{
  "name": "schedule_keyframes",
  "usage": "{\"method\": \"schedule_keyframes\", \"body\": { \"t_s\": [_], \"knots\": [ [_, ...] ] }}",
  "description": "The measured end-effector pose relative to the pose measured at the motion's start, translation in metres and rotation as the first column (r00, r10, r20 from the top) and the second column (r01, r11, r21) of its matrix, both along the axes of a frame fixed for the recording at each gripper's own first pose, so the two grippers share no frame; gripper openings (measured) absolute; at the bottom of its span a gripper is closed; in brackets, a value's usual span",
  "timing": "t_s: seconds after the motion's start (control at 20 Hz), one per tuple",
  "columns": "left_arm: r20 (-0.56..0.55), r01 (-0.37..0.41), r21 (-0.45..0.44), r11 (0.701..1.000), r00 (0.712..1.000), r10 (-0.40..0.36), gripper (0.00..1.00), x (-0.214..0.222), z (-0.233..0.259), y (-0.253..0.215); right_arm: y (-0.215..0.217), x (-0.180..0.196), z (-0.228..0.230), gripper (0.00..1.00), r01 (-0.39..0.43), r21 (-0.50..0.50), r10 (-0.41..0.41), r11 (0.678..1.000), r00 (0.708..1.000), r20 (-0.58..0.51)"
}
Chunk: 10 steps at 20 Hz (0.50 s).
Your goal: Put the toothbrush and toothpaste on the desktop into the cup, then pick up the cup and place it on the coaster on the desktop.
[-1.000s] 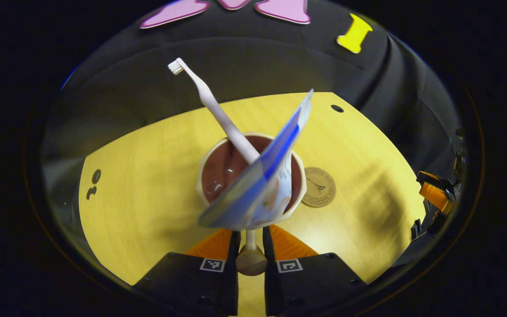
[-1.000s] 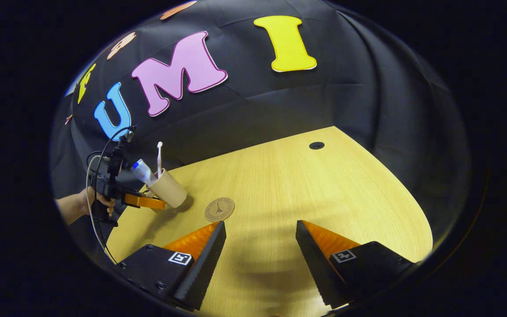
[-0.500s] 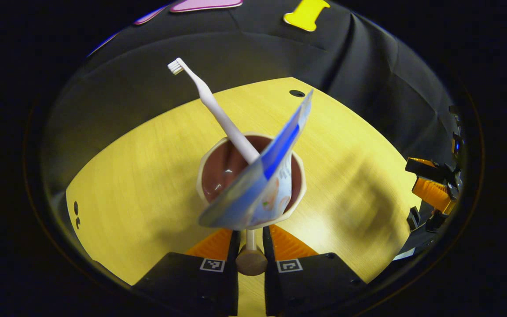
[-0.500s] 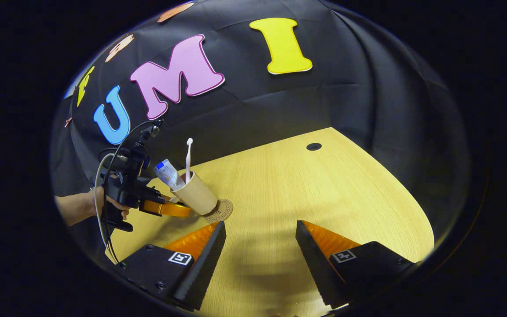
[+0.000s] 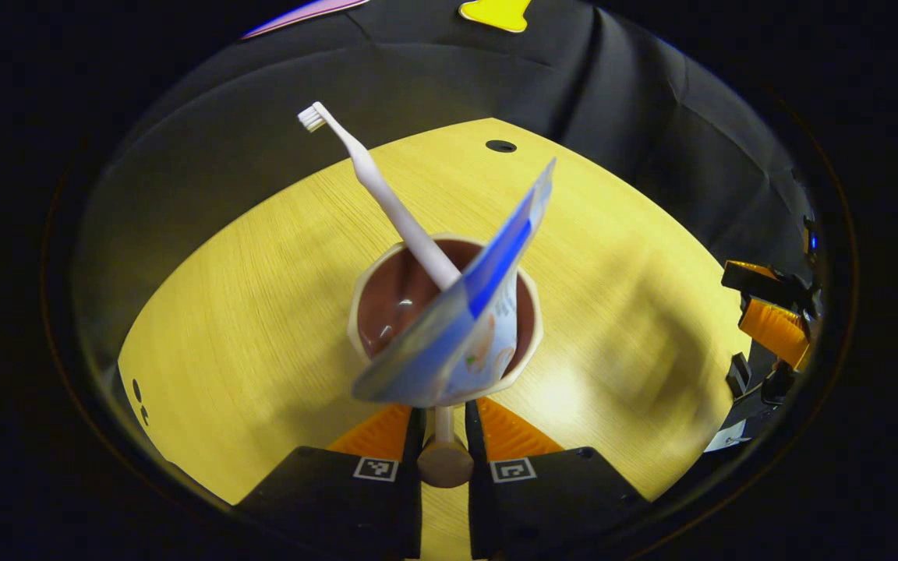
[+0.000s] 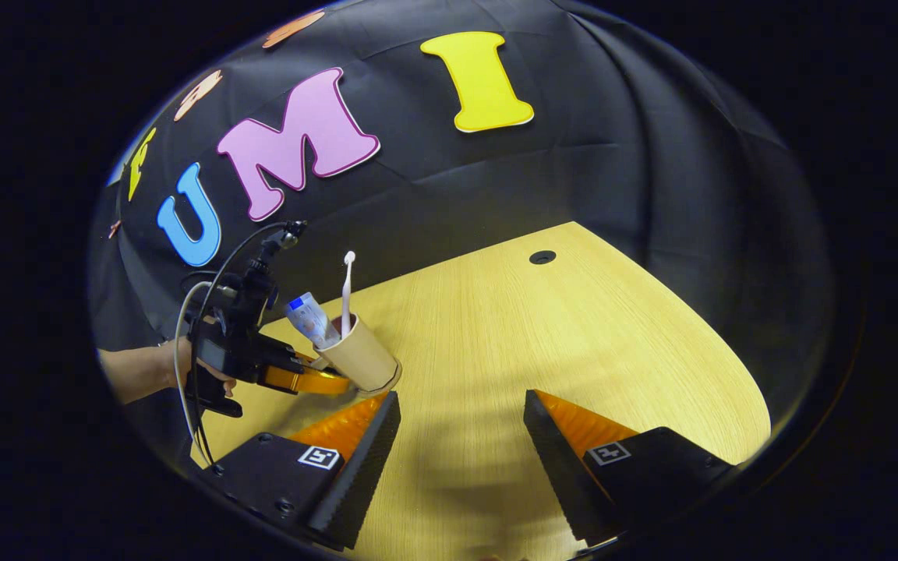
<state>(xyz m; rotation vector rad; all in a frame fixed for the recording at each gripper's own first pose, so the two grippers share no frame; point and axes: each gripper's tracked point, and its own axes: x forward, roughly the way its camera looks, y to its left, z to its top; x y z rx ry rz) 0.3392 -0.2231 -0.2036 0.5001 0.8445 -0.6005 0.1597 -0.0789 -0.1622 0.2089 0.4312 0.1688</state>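
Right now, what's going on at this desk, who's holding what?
A person is working with a handheld gripper in each hand. The left gripper is clamped on the handle of a cup that holds a toothbrush and a toothpaste tube. In the right gripper view the cup tilts low over the wooden desk, with the coaster's edge peeking out beneath it. The right gripper hangs open above the desk, holding nothing.

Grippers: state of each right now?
Left gripper: shut on the cup handle, toothbrush and toothpaste inside.
Right gripper: open, holding nothing.
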Motion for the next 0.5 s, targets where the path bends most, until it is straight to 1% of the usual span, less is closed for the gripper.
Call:
{"method": "schedule_keyframes", "body": {
  "t_s": [0.05,0.1,0.15,0.2,0.25,0.3,0.35,0.45,0.5],
  "knots": [
    [0.000,-0.011,0.001,1.000,1.000,0.011,0.29,0.001,-0.001,-0.001,0.000,-0.001,-0.001,0.98,-0.004,-0.005,0.004,1.000,1.000,-0.001],
    [-0.002,-0.020,0.000,1.000,1.000,0.020,0.34,0.001,0.000,0.000,0.000,-0.002,-0.001,0.98,-0.009,-0.012,0.009,1.000,1.000,-0.002],
    [0.002,-0.022,-0.012,1.000,1.000,0.022,0.30,0.000,0.003,-0.002,0.001,-0.003,-0.002,0.98,-0.013,-0.018,0.013,1.000,1.000,-0.002],
    [0.004,-0.028,-0.027,0.999,1.000,0.028,0.35,0.000,0.007,-0.002,0.001,-0.005,-0.002,0.98,-0.018,-0.022,0.018,1.000,1.000,-0.003],
    [0.003,-0.034,-0.043,0.999,0.999,0.034,0.32,-0.001,0.013,-0.002,0.001,-0.005,-0.002,0.98,-0.021,-0.023,0.021,1.000,1.000,-0.004],
    [0.002,-0.040,-0.062,0.997,0.999,0.041,0.32,-0.003,0.017,-0.004,0.003,-0.007,-0.001,0.98,-0.024,-0.021,0.024,0.999,1.000,-0.004],
    [-0.001,-0.051,-0.080,0.996,0.999,0.051,0.41,-0.006,0.021,-0.006,0.005,-0.007,0.001,0.98,-0.026,-0.016,0.026,1.000,1.000,-0.005],
    [0.012,-0.066,-0.120,0.991,0.998,0.067,0.70,-0.014,0.033,-0.007,0.007,-0.009,0.007,0.98,-0.025,-0.009,0.025,1.000,1.000,0.000],
    [0.015,-0.078,-0.134,0.988,0.997,0.081,0.85,-0.022,0.038,-0.004,0.005,-0.010,0.016,0.98,-0.019,-0.017,0.019,1.000,1.000,0.019]
  ]
}}
